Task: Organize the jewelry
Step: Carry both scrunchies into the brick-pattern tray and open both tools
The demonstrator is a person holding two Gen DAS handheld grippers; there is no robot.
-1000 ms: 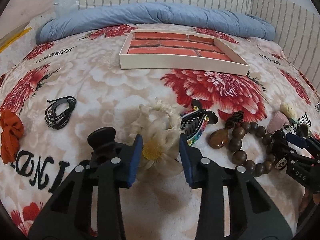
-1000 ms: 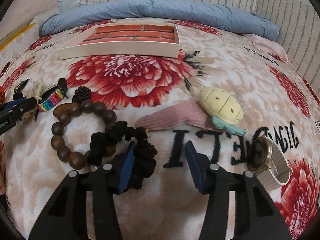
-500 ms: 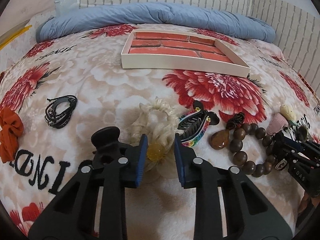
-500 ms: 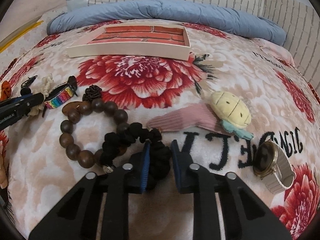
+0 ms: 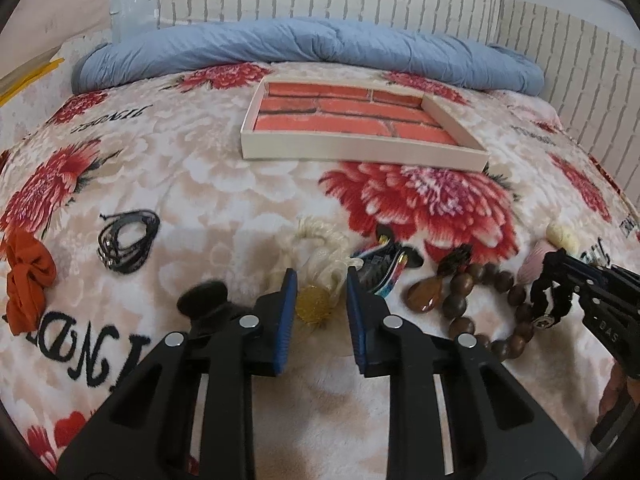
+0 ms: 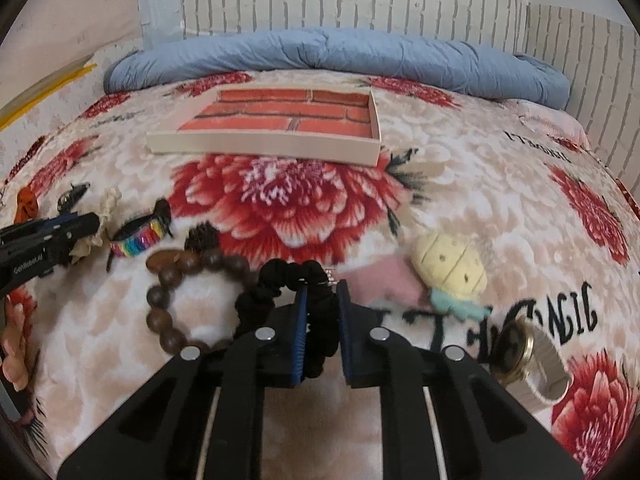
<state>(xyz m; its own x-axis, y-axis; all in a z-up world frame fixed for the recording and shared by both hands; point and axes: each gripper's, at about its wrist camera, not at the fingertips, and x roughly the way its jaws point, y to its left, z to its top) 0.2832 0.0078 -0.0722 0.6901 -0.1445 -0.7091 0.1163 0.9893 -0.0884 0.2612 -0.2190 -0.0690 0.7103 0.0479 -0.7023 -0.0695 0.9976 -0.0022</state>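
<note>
My left gripper is shut on the cream flower hair tie, its yellow centre between the blue pads. My right gripper is shut on the black scrunchie and shows at the right edge of the left wrist view. The white tray with a brick-pattern floor lies beyond on the bed, also in the right wrist view. A wooden bead bracelet lies under the scrunchie.
On the flowered blanket lie a rainbow claw clip, a pink clip with a yellow plush, a gold watch, black hair ties and an orange scrunchie. A blue duvet lines the brick wall.
Both grippers closed from open: the left on the cream flower hair tie, the right on the black scrunchie. Both views have since risen a little.
</note>
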